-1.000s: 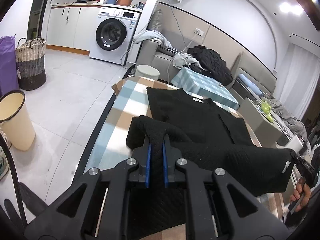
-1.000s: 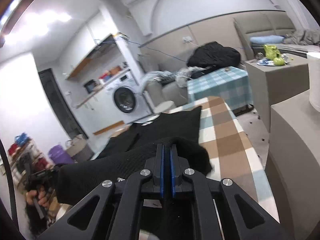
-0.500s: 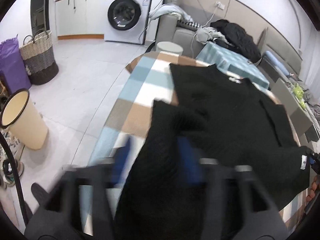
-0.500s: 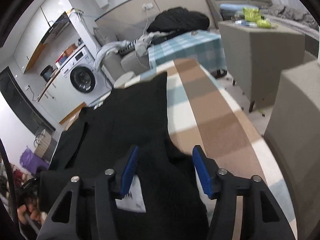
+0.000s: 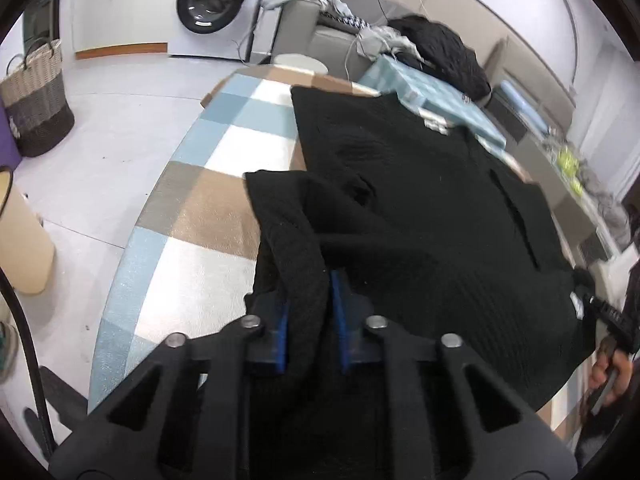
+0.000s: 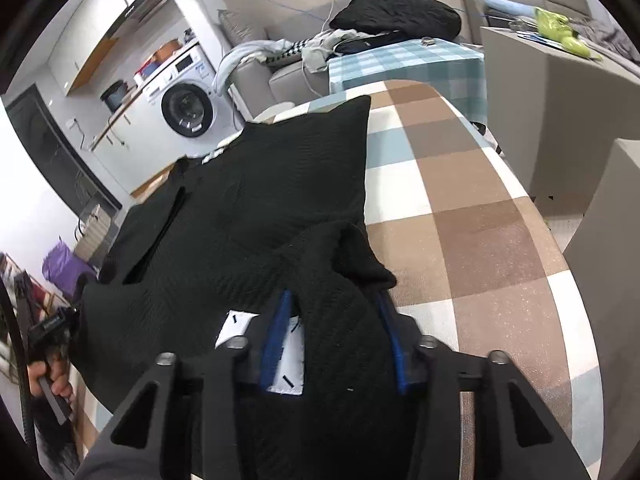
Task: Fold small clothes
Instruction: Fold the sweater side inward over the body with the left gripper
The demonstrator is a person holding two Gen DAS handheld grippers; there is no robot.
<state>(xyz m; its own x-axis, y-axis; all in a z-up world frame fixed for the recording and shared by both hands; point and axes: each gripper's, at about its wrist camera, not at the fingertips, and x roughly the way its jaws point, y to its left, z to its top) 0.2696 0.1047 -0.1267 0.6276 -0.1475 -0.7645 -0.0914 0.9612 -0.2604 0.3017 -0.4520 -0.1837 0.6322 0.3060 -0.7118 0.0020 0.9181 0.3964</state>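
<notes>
Sweater [image 5: 420, 208], one, black, two grippers' fingers [image 5: 283, 332] [image 6: 274, 344] closing around its hem.

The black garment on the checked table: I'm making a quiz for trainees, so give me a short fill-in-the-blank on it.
1. The garment on the checked table is ____ in colour.
2. Behind the table, by the cabinets, stands a white ____ machine.
3. The pads of the right gripper are ____ in colour.

Missing words: black; washing; blue
</notes>
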